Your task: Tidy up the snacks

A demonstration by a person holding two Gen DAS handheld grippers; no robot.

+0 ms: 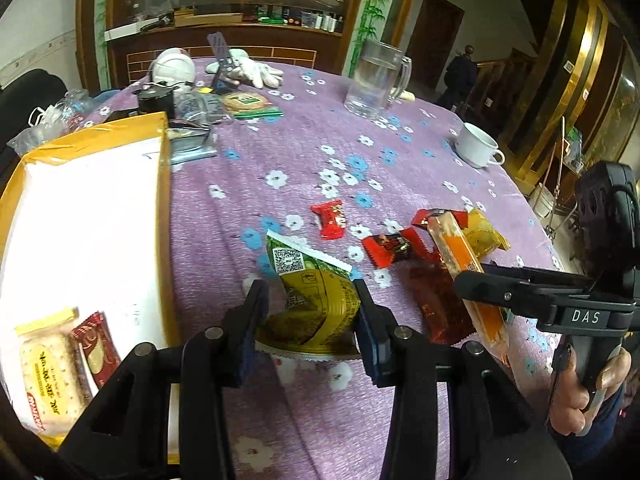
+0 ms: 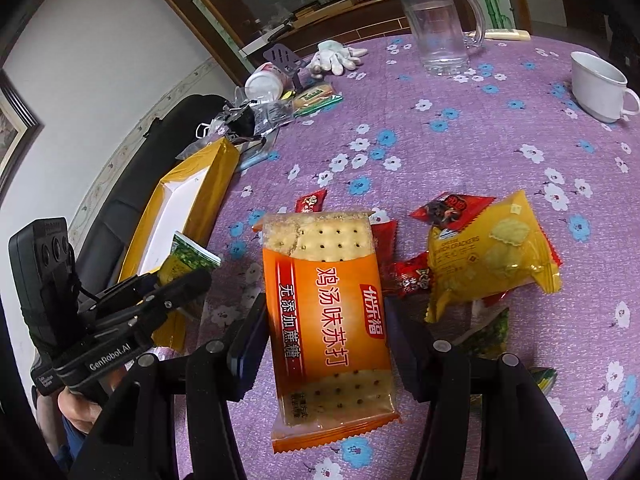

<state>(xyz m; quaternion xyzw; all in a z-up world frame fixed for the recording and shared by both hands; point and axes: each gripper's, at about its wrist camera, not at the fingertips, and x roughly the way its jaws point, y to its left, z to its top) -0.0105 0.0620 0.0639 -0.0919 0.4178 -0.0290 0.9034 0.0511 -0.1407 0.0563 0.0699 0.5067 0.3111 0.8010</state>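
My left gripper [image 1: 310, 300] is shut on a green-yellow snack packet [image 1: 316, 296], held just above the purple cloth beside the yellow box [image 1: 162, 216]; the packet crumples between the fingers. Two packets [image 1: 60, 368] lie in the box. My right gripper [image 2: 324, 328] is shut on an orange cracker packet [image 2: 326, 320], lifted over the table. In the left wrist view the right gripper [image 1: 472, 284] holds that packet [image 1: 464, 264] at right. Red candies [image 1: 330, 218], a yellow cracker bag [image 2: 492, 252] and a green packet [image 2: 486, 336] lie on the cloth.
A glass mug [image 1: 376, 80] and a white cup [image 1: 476, 146] stand at the far side. Gloves [image 1: 252, 66], a white bottle [image 1: 172, 66], a biscuit packet [image 1: 248, 104] and plastic bags [image 1: 192, 120] clutter the far left. The table edge curves off to the right.
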